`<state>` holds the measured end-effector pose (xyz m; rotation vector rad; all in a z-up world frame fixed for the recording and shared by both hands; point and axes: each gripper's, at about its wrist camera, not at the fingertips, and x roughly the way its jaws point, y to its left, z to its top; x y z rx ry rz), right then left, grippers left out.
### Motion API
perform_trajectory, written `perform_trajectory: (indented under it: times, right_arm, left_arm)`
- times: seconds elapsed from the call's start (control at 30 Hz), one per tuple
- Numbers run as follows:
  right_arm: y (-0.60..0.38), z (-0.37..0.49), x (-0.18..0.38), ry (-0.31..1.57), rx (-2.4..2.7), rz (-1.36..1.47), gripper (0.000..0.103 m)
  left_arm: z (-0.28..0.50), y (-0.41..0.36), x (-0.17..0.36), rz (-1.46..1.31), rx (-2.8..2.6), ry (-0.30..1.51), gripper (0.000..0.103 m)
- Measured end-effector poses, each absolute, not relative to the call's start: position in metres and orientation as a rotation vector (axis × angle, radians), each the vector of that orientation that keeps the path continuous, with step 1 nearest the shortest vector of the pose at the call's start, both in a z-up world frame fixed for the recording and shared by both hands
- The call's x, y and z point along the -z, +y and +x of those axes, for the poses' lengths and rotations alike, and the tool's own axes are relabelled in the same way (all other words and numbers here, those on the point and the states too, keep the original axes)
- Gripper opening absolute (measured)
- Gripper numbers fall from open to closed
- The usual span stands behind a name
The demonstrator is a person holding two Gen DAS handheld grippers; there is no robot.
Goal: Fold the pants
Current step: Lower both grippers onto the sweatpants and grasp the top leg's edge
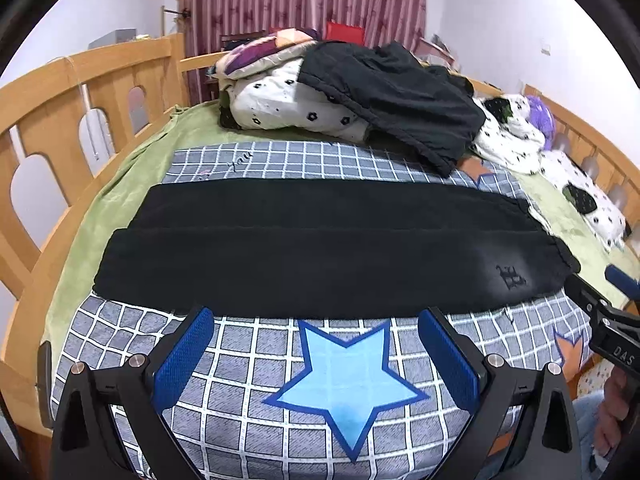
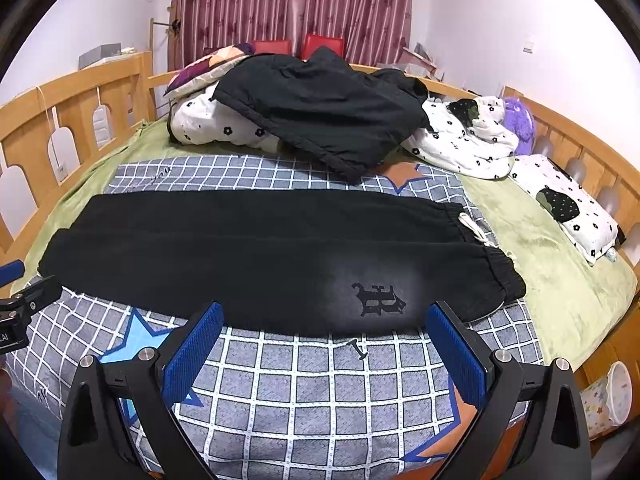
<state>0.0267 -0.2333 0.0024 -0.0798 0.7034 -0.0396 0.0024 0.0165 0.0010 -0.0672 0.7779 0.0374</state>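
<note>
the black pants [image 1: 312, 248] lie flat across the grey checked blanket [image 1: 248, 364], stretched lengthwise from left to right, one leg laid beside the other with a long seam line between them. the elastic waistband [image 2: 496, 268] sits toward the blanket's right edge, with a white drawstring [image 2: 476, 228] trailing out of it. near the waistband a dark gothic-style emblem [image 2: 378, 300] is printed on a faded patch of the fabric; its letters cannot be read for certain. the leg ends reach toward the blanket's left edge.

the left gripper [image 1: 314, 356] hovers over the near part of the blanket, just short of the pants' near edge, its blue-padded fingers [image 1: 182, 360] spread wide with nothing between them, a light blue star [image 1: 348, 380] on the blanket showing in the gap. the right gripper [image 2: 324, 356] hangs likewise before the emblem end, fingers wide apart and holding nothing. seen from the left wrist, its black body carries white lettering that reads "das".

the blanket lies on a green sheet [image 2: 544, 264] over a wooden-railed bed [image 1: 60, 112]. toward the far edge a second black garment [image 2: 324, 112] is draped over a white flower-print quilt [image 2: 468, 140], with a purple plush toy [image 2: 520, 120] at the far right corner. a dark red striped curtain [image 2: 296, 4] hangs behind.
</note>
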Motion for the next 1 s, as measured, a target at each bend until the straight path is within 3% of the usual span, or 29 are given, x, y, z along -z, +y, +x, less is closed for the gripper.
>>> perform_trajectory:
  times: [0.47,0.53,0.6,0.87,0.93,1.0]
  right_arm:
    - [-0.263,0.055,-0.060,0.604,-0.086,-0.055,0.095]
    - [-0.280,0.065,-0.056,0.621,-0.102,-0.018,0.083]
    - [-0.299,0.077,-0.043,0.664,-0.088,-0.006,0.077]
    - [-0.390,0.092,0.057,0.774,0.028,0.204,0.075]
    - [-0.407,0.096,0.084,0.809,0.046,0.257,0.066]
    - [-0.419,0.096,0.107,0.841,0.052,0.299,0.065]
  left_arm:
    - [0.046,0.086,-0.019,-0.104,-0.203,0.733,0.103]
    - [0.052,0.102,-0.012,-0.110,-0.209,0.752,0.103]
    - [0.058,0.121,0.000,-0.130,-0.183,0.776,0.102]
    - [0.068,0.185,0.090,-0.331,-0.156,0.870,0.097]
    - [0.066,0.200,0.117,-0.405,-0.166,0.876,0.097]
    - [0.066,0.212,0.141,-0.480,-0.164,0.893,0.097]
